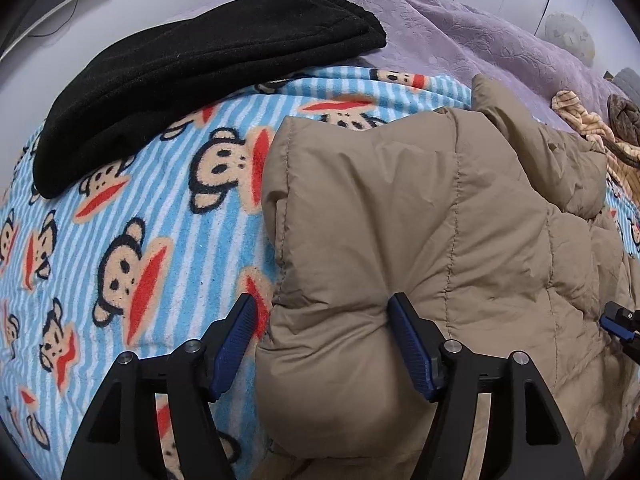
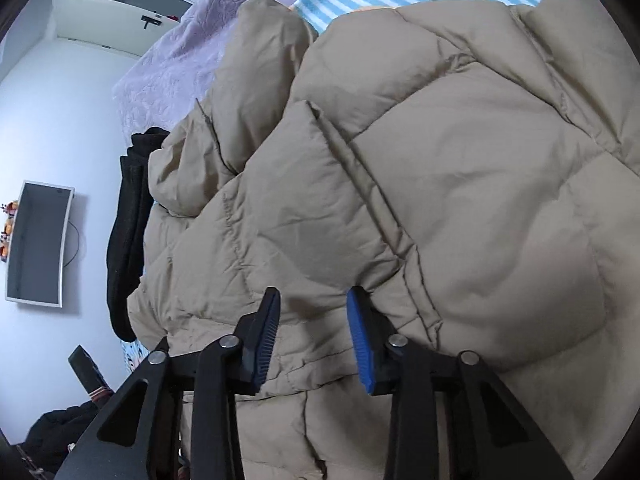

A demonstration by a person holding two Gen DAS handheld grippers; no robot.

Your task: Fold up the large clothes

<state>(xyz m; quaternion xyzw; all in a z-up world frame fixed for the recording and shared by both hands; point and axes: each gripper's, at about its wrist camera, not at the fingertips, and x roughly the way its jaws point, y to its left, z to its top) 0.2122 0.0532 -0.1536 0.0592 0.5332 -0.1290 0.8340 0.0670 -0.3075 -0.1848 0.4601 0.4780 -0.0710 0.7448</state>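
Note:
A tan puffer jacket (image 1: 420, 216) lies bunched on a blue striped monkey-print blanket (image 1: 160, 216). My left gripper (image 1: 322, 312) is open, its blue pads either side of a puffy fold at the jacket's left edge. My right gripper (image 2: 312, 304) is open over the jacket (image 2: 440, 168), with quilted fabric between its pads. The right gripper also shows at the right edge of the left wrist view (image 1: 620, 324).
A folded black garment (image 1: 192, 68) lies on the blanket at the far left, also in the right wrist view (image 2: 128, 232). A purple bedspread (image 1: 440, 28) covers the bed behind. Striped and brown clothes (image 1: 592, 124) lie at the far right. A monitor (image 2: 38, 244) hangs on the wall.

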